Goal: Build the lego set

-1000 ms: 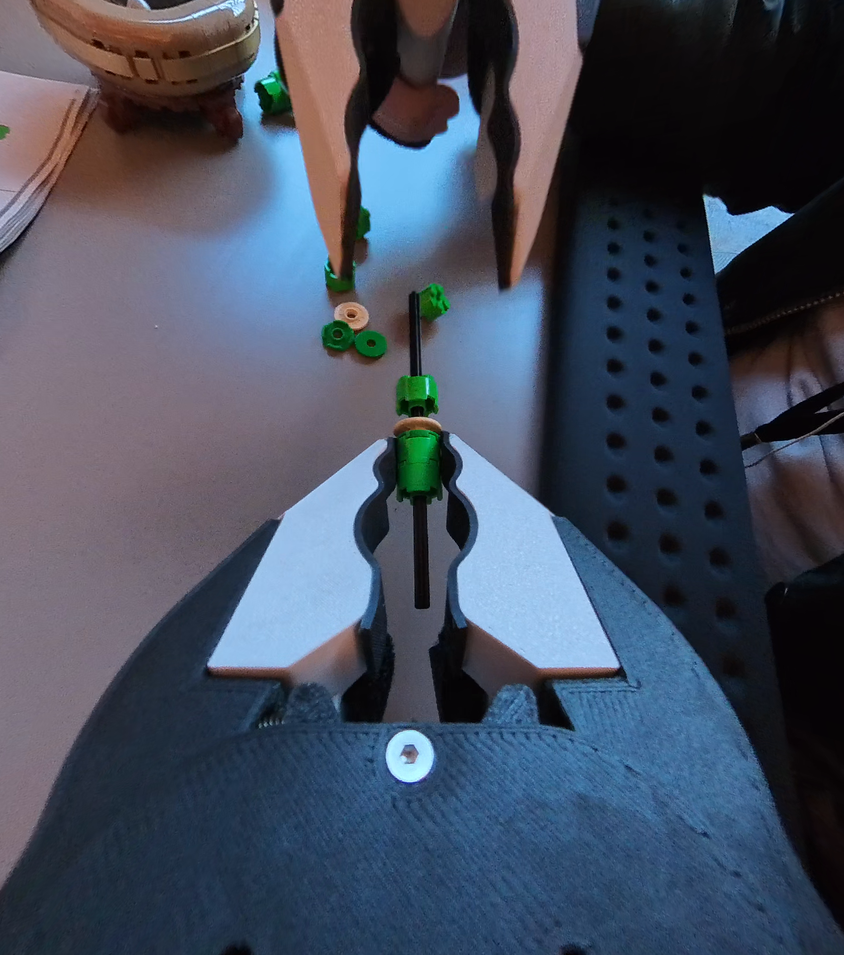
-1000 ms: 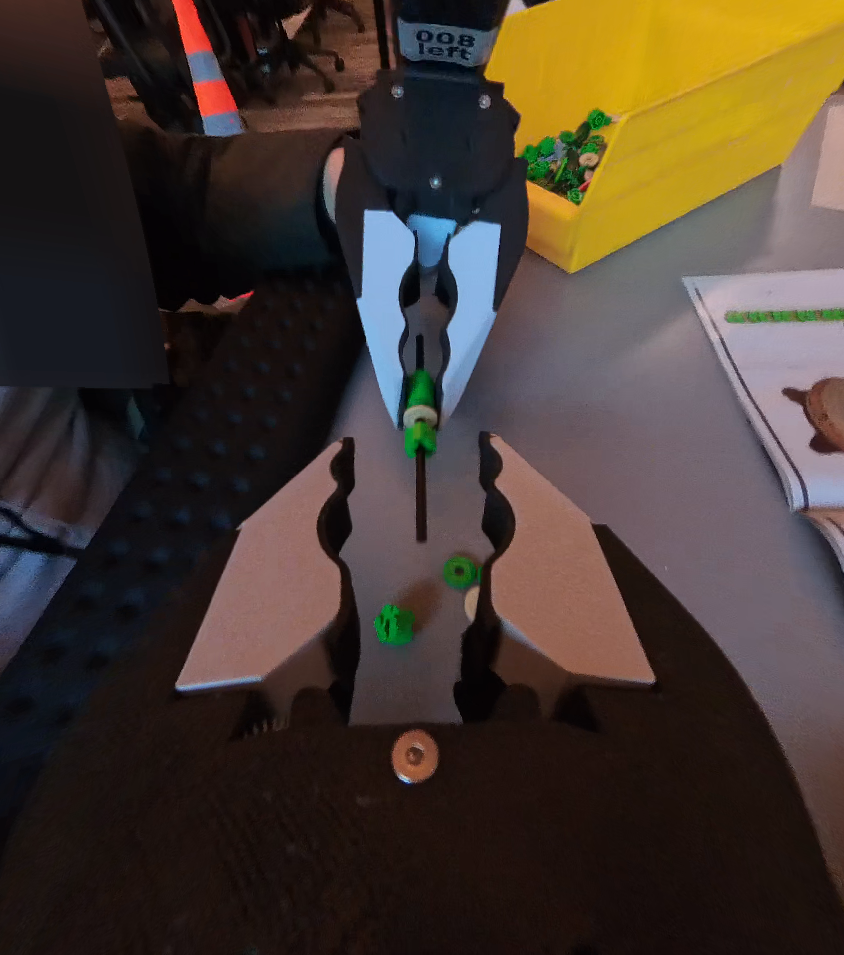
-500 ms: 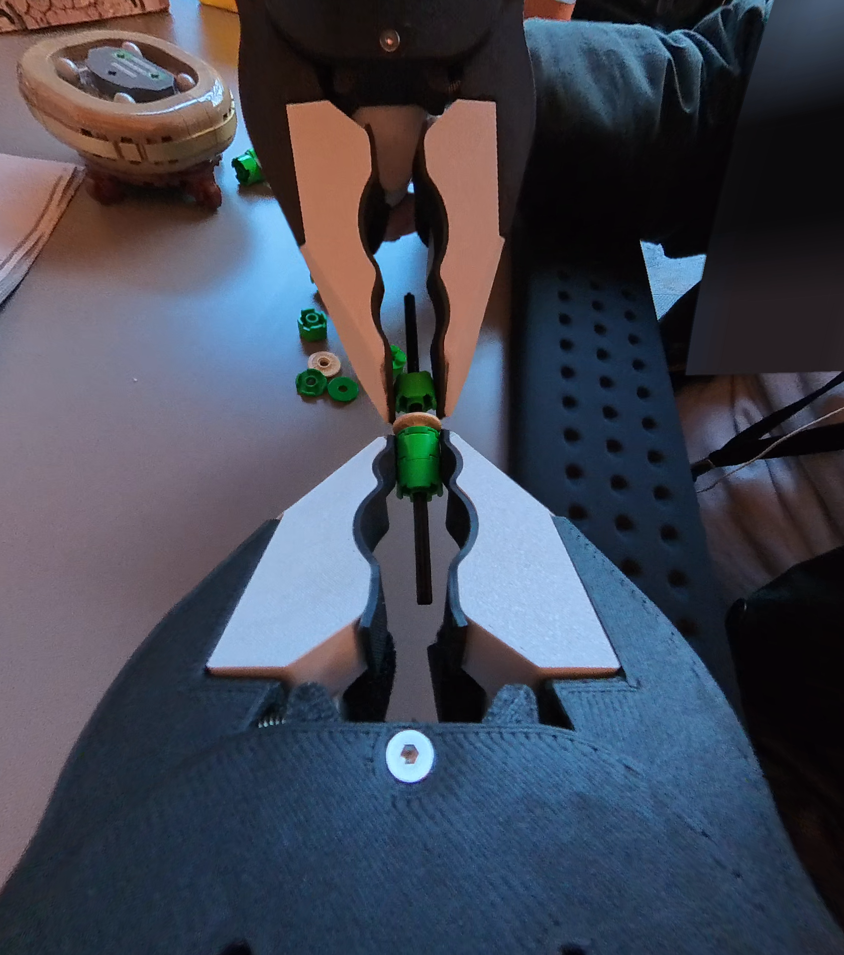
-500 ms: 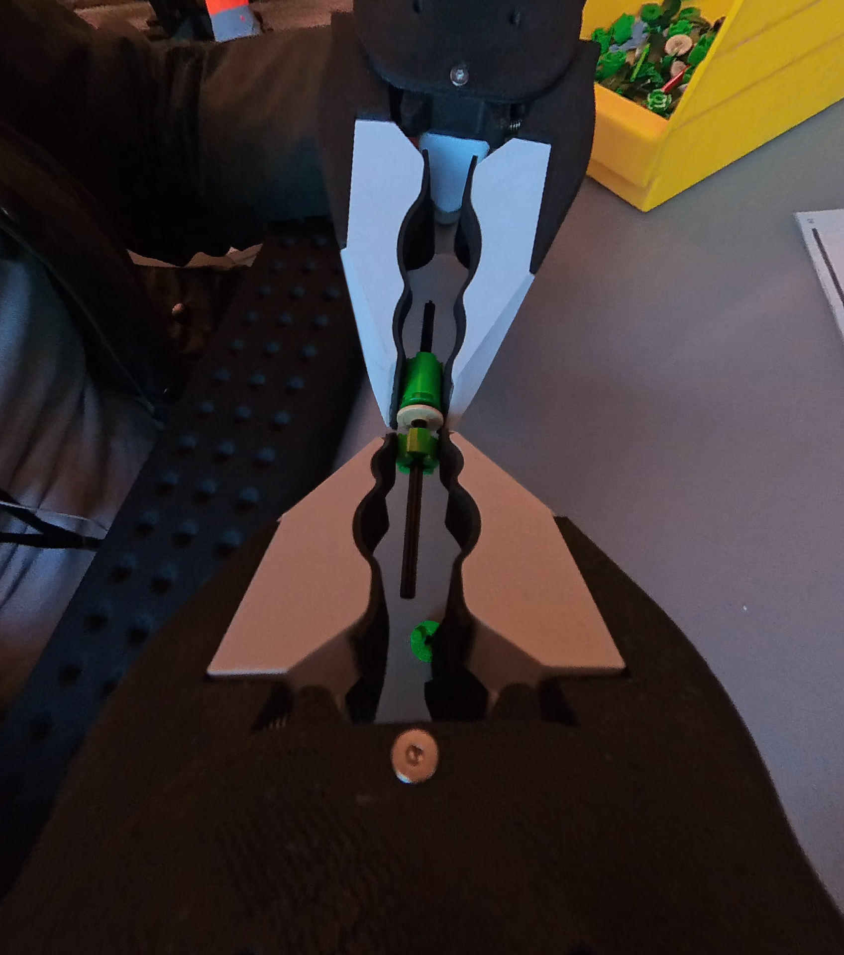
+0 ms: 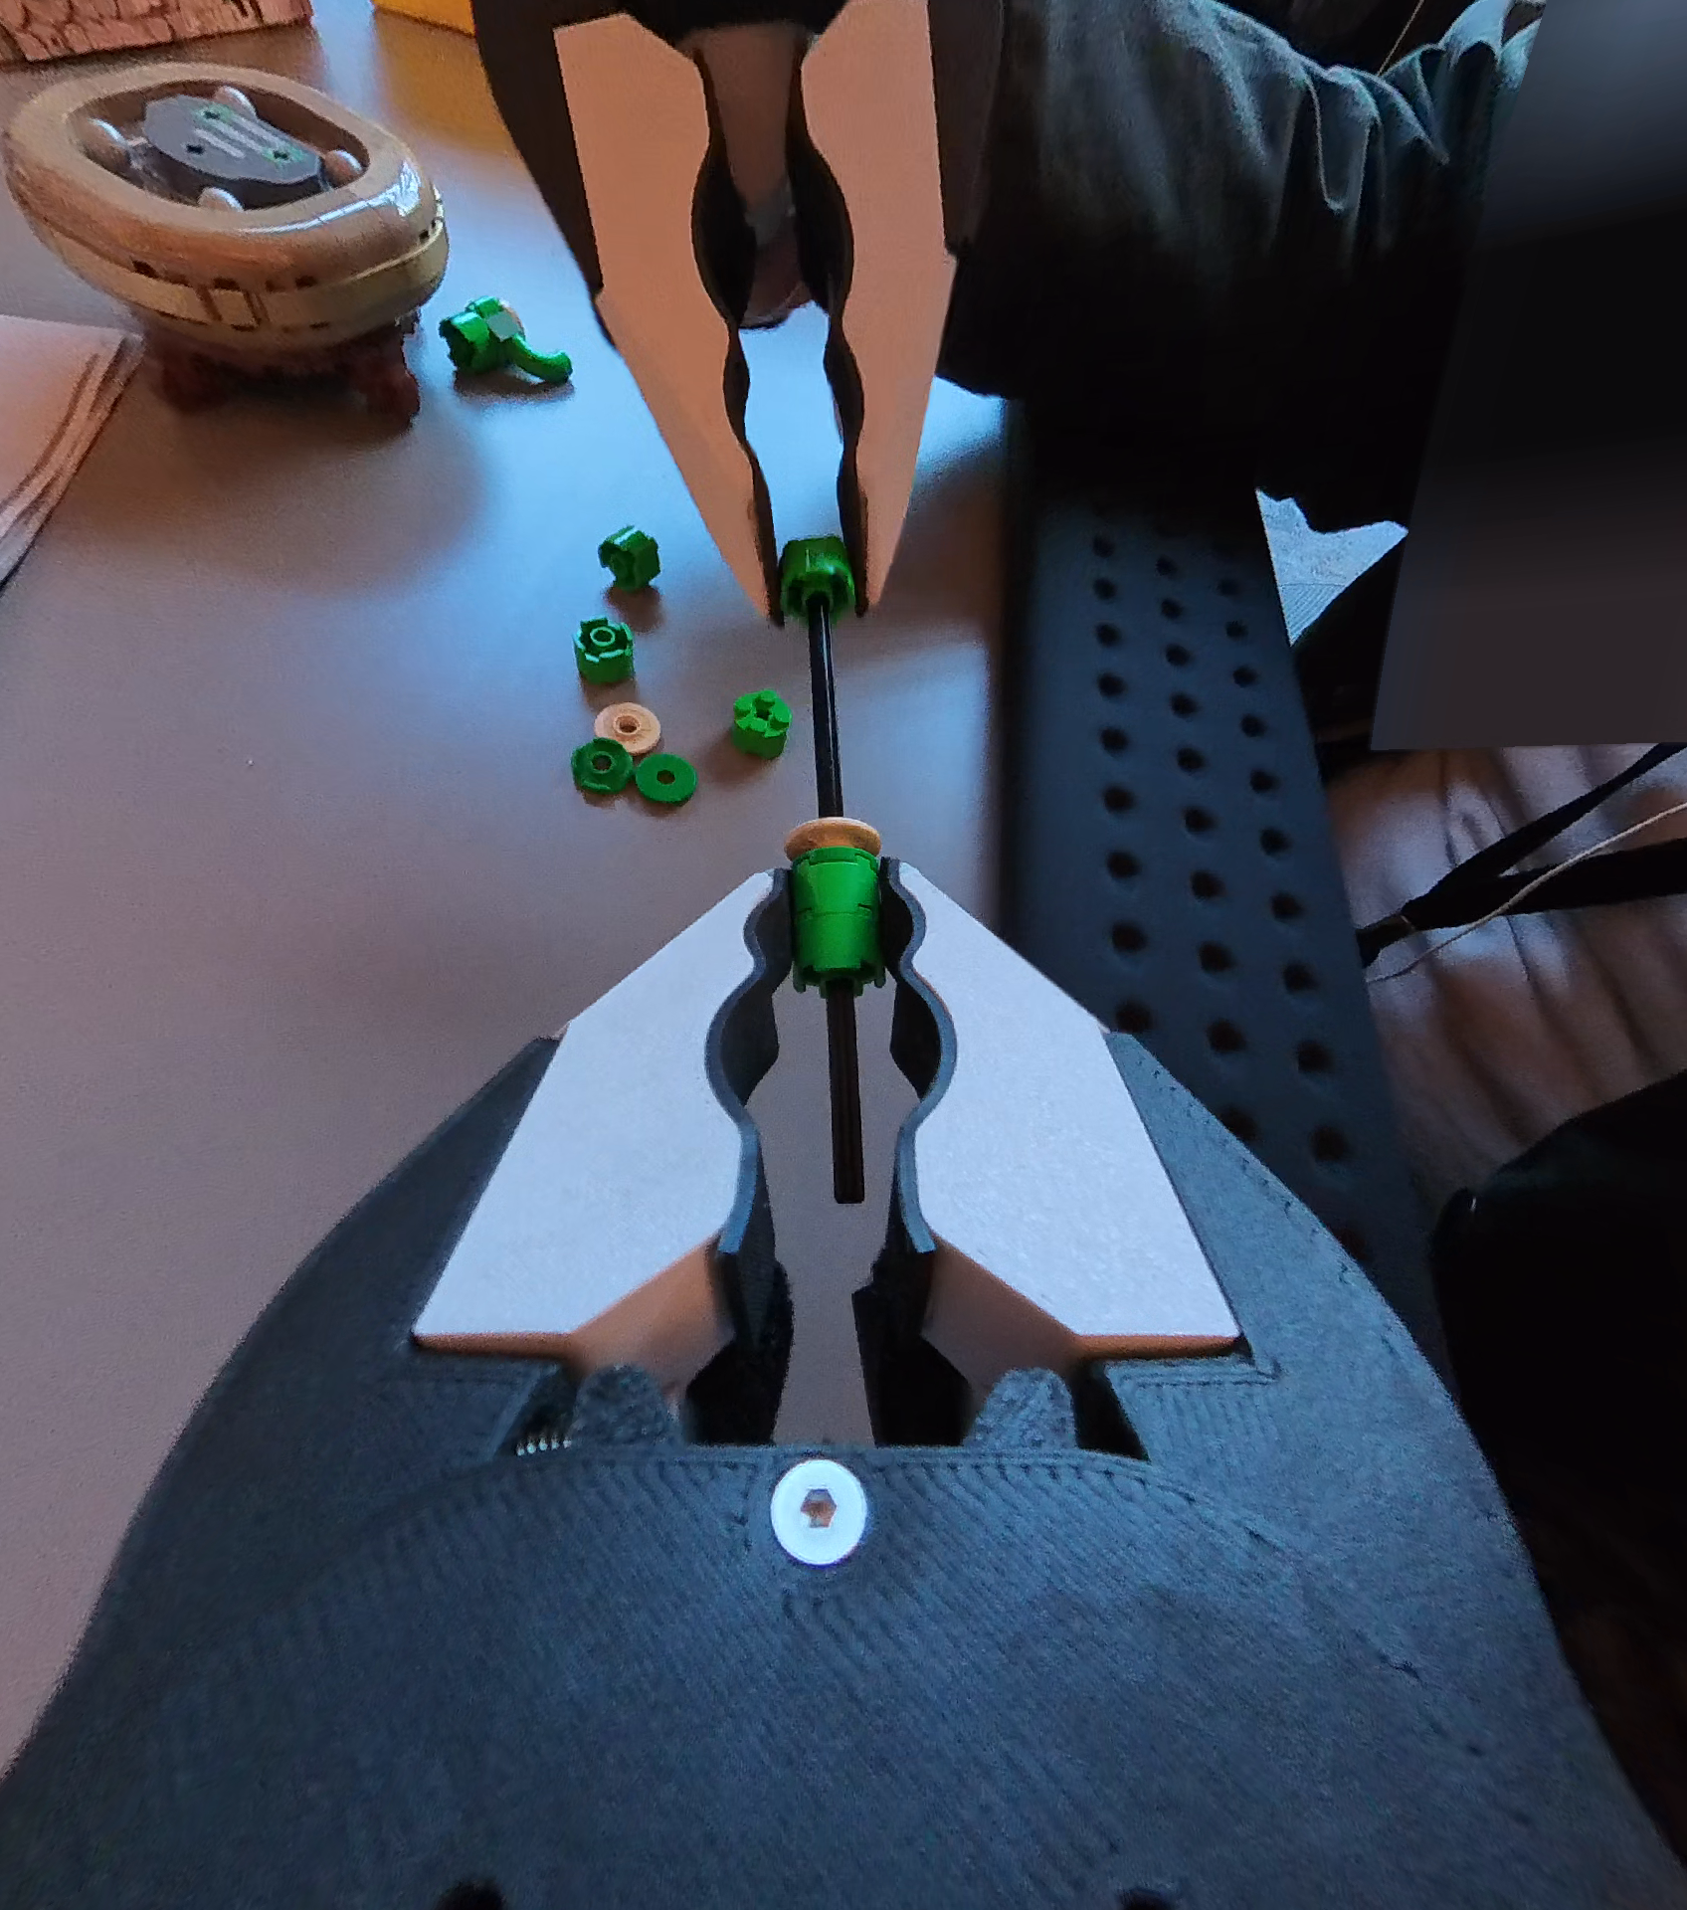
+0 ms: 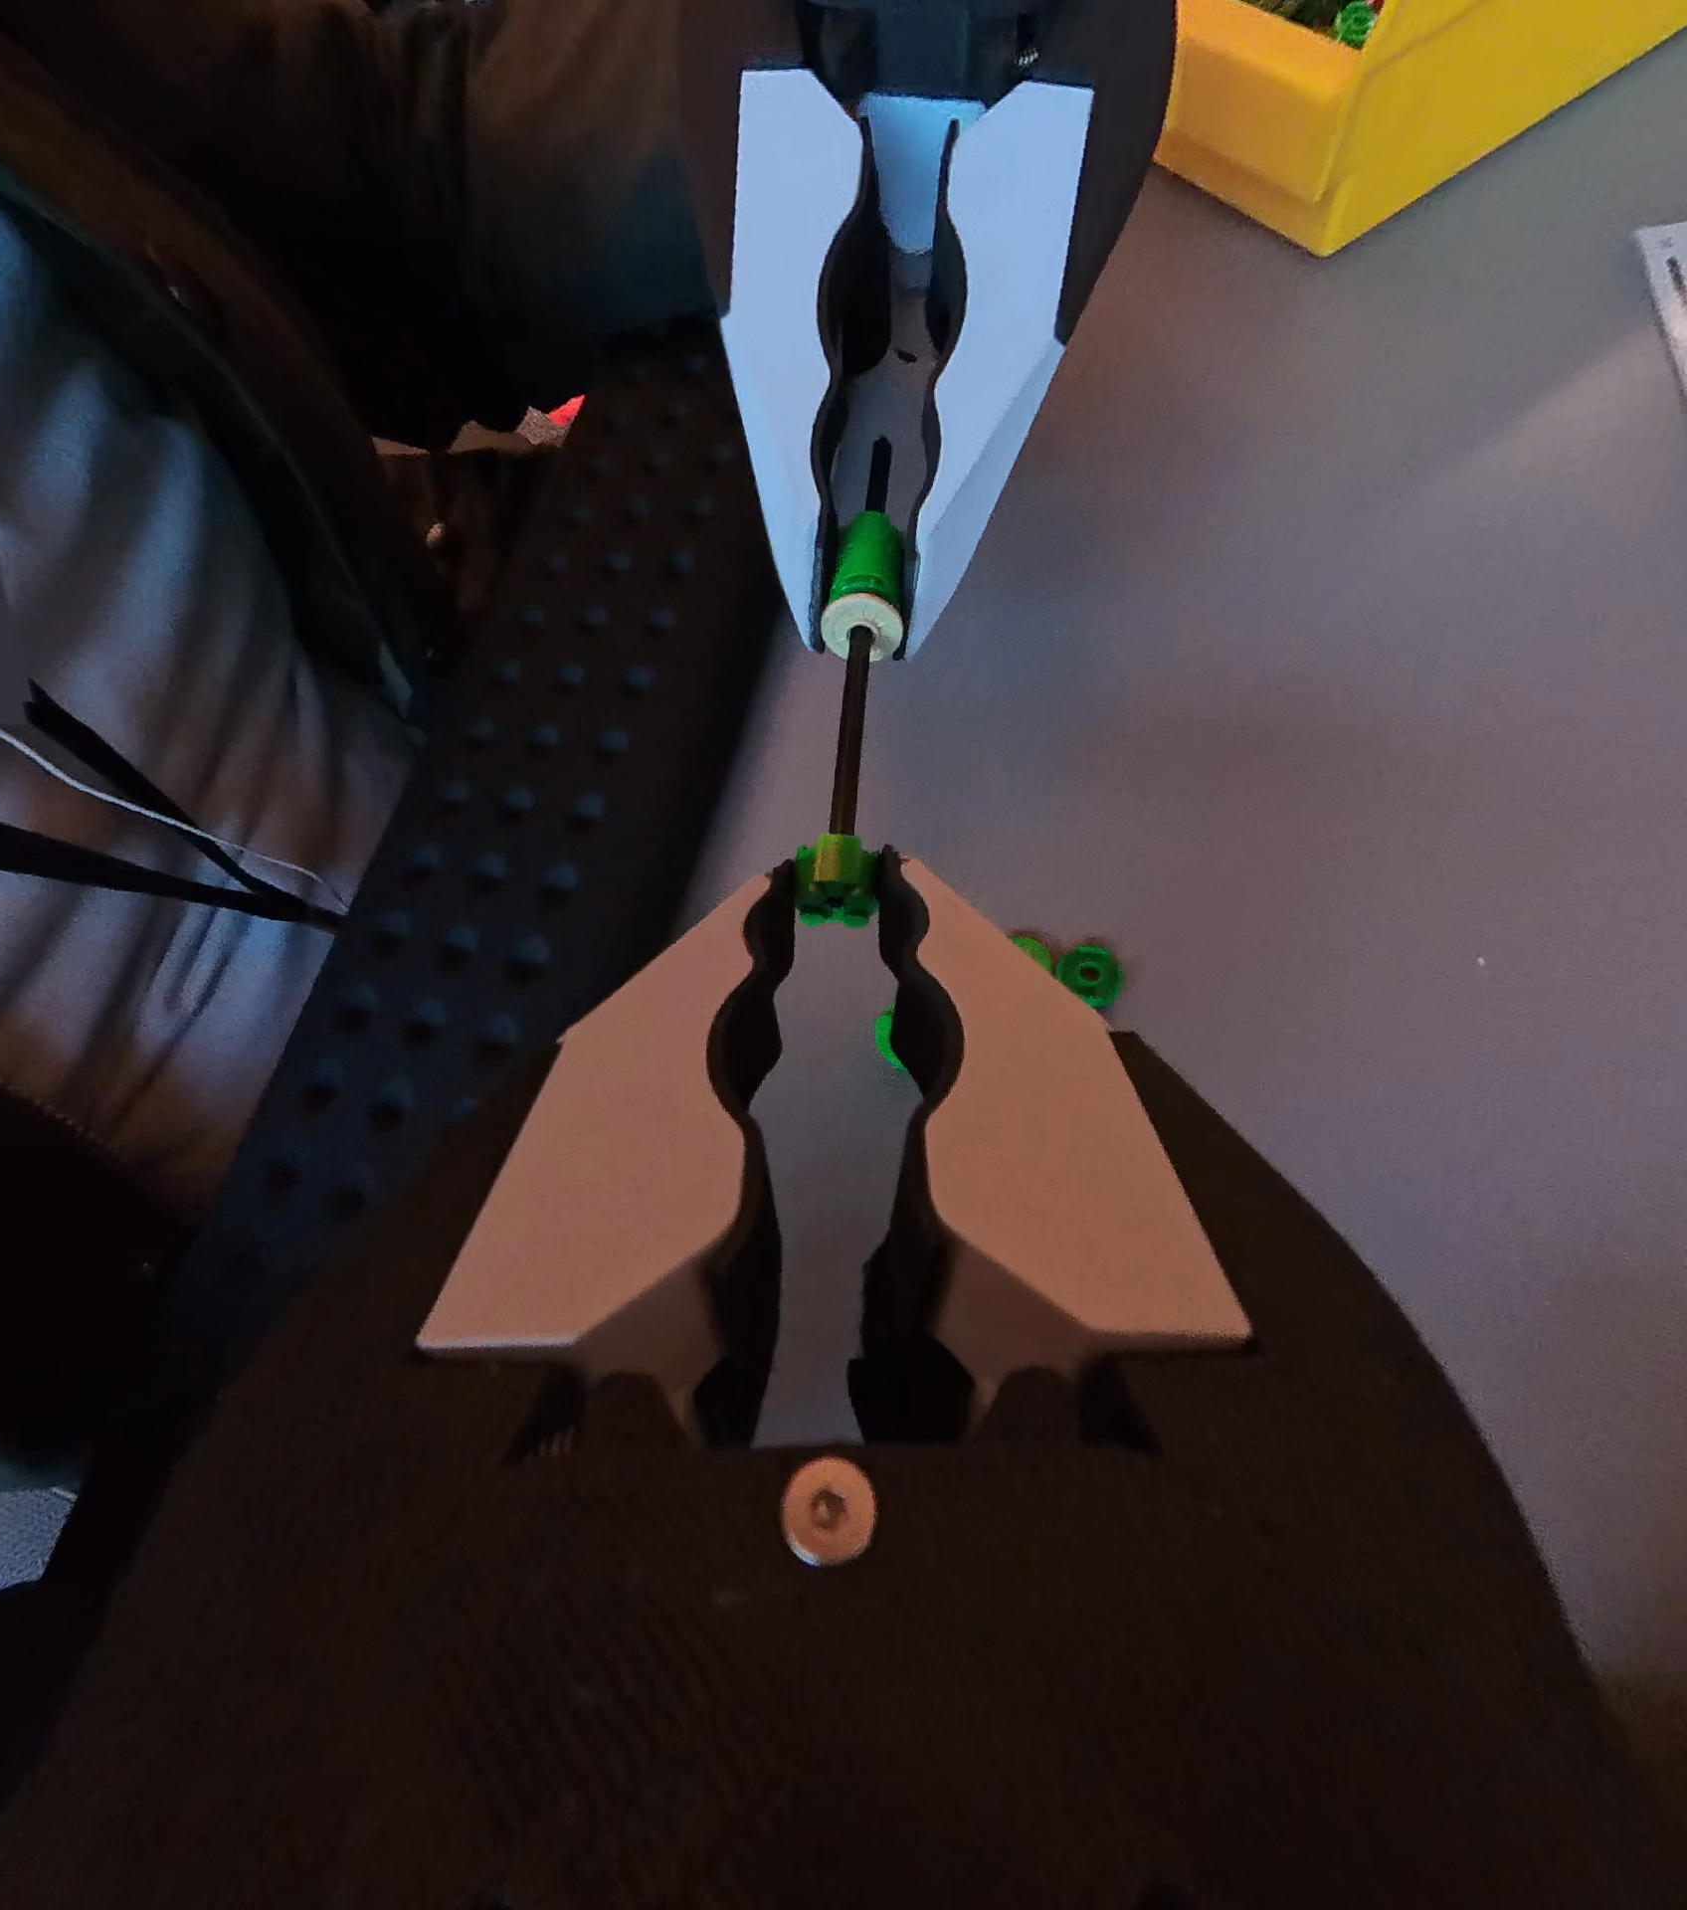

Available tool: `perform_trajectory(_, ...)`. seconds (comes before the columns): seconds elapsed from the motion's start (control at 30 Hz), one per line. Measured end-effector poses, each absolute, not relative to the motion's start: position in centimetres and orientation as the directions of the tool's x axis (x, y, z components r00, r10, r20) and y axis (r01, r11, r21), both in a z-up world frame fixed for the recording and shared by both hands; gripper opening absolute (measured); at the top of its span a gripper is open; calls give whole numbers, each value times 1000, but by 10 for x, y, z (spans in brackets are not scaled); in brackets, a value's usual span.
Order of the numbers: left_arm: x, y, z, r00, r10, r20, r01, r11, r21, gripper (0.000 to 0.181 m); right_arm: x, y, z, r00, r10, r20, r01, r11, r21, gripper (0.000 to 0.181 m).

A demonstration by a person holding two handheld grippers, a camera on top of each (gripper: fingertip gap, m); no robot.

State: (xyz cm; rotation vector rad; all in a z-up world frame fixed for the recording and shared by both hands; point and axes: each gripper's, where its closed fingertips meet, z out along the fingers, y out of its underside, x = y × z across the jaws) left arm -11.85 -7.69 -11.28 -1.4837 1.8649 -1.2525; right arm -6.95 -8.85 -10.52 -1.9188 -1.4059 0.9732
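Loose pieces [image 5: 629, 713]: green and tan rounds on the tabletop [image 5: 199, 827], left of centre.
Left tongs [image 5: 831, 879]: clamped on green cylinder [image 5: 834, 920], frame centre, black axle [image 5: 827, 713] through it.
Right tongs [image 6: 831, 873]: pinching small green piece [image 6: 831, 879] at axle's far end.

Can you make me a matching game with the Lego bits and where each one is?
Things:
1. green cylinder
2. small green round brick
3. tan round plate
4. yellow bin

Places:
A. lying loose on the table among green pieces
B. pinched in the left tongs, on the black axle
C. on the table, behind the left tongs
D. pinched in the right tongs, at the axle's far end

Pairs: 1-B, 2-D, 3-A, 4-C
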Motion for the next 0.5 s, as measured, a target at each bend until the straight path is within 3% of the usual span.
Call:
perform_trajectory(0.07,-138,-44,-137,-199,-975,101,-623,47,-781,15,-32,-83,-129,283,945,-163,686,-318,-655,16)
perform_trajectory(0.13,-147,-42,-124,-206,-948,242,-570,-85,-817,15,-7,-75,-112,356,908,-220,532,-391,-751,15)
perform_trajectory(0.2,-143,-40,-114,-214,-940,264,-532,-114,-839,15,-1,-66,-92,377,880,-288,393,-433,-811,15)
perform_trajectory(0.27,-138,-44,-119,-227,-940,255,-554,-90,-828,15,-9,-65,-104,355,905,-235,459,-388,-799,15)
perform_trajectory(0.37,-134,-51,-129,-235,-940,246,-589,-64,-806,15,-20,-65,-129,355,914,-194,576,-377,-725,44)
perform_trajectory(0.5,-123,-65,-120,-281,-913,295,-571,-88,-816,15,-70,-63,-105,275,957,-88,506,-222,-834,50)
